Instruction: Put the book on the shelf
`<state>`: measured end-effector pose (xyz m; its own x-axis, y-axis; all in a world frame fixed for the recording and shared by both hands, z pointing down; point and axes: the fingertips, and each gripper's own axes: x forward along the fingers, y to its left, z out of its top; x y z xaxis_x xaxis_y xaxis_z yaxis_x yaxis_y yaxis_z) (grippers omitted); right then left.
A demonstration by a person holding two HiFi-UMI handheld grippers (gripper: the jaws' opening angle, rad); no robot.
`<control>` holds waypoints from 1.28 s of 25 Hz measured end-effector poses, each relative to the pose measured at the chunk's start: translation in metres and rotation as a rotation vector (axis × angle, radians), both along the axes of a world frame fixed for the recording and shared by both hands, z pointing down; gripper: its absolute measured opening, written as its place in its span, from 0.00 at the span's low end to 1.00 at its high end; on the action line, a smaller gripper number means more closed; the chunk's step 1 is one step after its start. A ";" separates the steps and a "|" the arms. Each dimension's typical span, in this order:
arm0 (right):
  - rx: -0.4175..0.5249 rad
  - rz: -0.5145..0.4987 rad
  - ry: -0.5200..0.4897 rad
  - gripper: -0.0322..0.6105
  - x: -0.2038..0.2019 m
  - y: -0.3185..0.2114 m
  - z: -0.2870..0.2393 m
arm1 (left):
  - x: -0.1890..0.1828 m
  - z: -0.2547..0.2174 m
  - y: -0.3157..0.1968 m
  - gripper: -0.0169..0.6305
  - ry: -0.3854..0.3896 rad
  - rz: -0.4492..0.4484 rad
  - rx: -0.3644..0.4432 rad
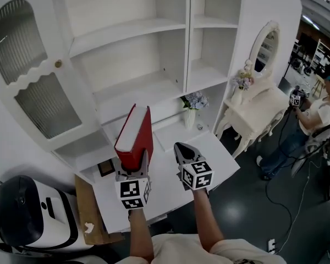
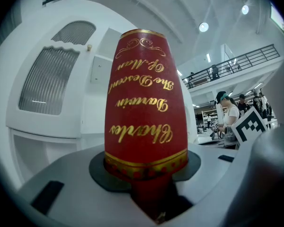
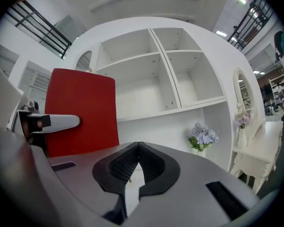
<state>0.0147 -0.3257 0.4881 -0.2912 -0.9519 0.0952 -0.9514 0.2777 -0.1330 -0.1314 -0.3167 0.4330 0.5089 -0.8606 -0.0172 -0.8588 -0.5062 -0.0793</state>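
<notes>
left gripper [image 1: 132, 168]: clamped on tall red hardback book with gilt spine lettering [image 1: 135, 136], held upright in front of white shelf unit [image 1: 126, 31]; book's foot hidden between jaws | right gripper [image 1: 182, 150]: pads seemingly touching, empty

Bright, even light falls from ceiling lamps [image 2: 203, 27] high overhead. The white shelf [image 1: 154, 65] comes close to washing out, with only soft grey shadows inside its bays. On the right the floor [image 1: 275, 202] stays dim. Both gripper views bulge like a fisheye, bending straight lines and going black at the corners. In the left gripper view the book [image 2: 144, 108] is sharp across its gold lettering and blurs at the near end. The head view curves too, more mildly.
</notes>
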 end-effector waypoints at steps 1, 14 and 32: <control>-0.003 -0.014 0.003 0.09 0.001 -0.004 0.001 | 0.002 0.001 -0.003 0.33 0.000 -0.012 -0.003; -0.009 -0.192 0.004 0.09 0.031 -0.051 -0.011 | 0.060 -0.036 -0.024 0.33 -0.015 -0.189 0.018; -0.008 -0.180 -0.025 0.09 0.074 -0.052 -0.011 | 0.138 -0.128 -0.042 0.33 -0.017 -0.169 0.222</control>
